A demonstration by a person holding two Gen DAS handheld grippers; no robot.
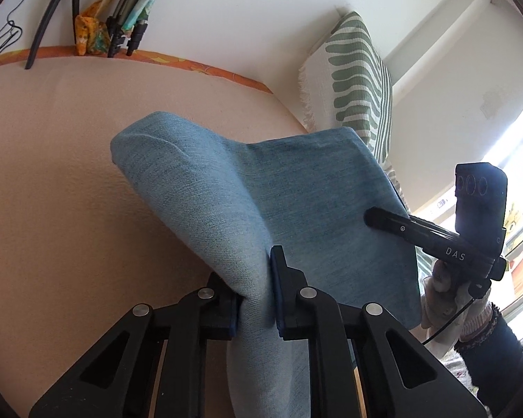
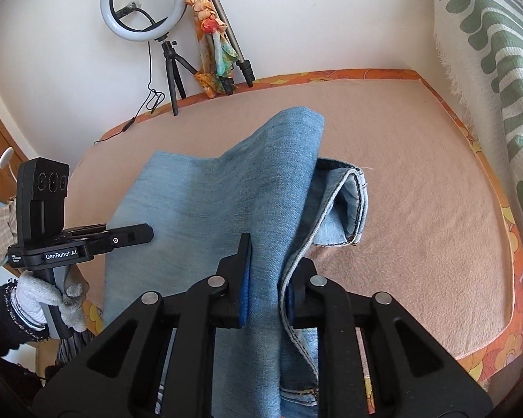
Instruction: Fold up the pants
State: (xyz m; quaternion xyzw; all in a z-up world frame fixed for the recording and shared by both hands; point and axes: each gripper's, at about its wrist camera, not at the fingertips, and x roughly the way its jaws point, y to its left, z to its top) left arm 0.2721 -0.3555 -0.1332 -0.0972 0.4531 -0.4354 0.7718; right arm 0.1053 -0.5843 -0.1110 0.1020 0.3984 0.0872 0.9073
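Light blue denim pants point(image 1: 261, 195) are held up over a peach bed cover point(image 1: 52, 174). My left gripper point(image 1: 256, 289) is shut on a bunched fold of the denim at one side. My right gripper point(image 2: 266, 282) is shut on the other side of the pants point(image 2: 209, 202), near a stitched seam. The cloth spans between the two grippers and hangs in folds. A hemmed end point(image 2: 352, 202) droops to the right onto the bed. Each gripper shows in the other's view, the right one point(image 1: 376, 217) and the left one point(image 2: 146, 233), at the cloth's edge.
The bed point(image 2: 418, 209) has an orange flowered border. A ring light on a tripod point(image 2: 143, 3) and a second tripod with a colourful scarf point(image 2: 212, 35) stand against the far wall. A green and white patterned pillow point(image 1: 359, 80) leans by the wall near a bright window.
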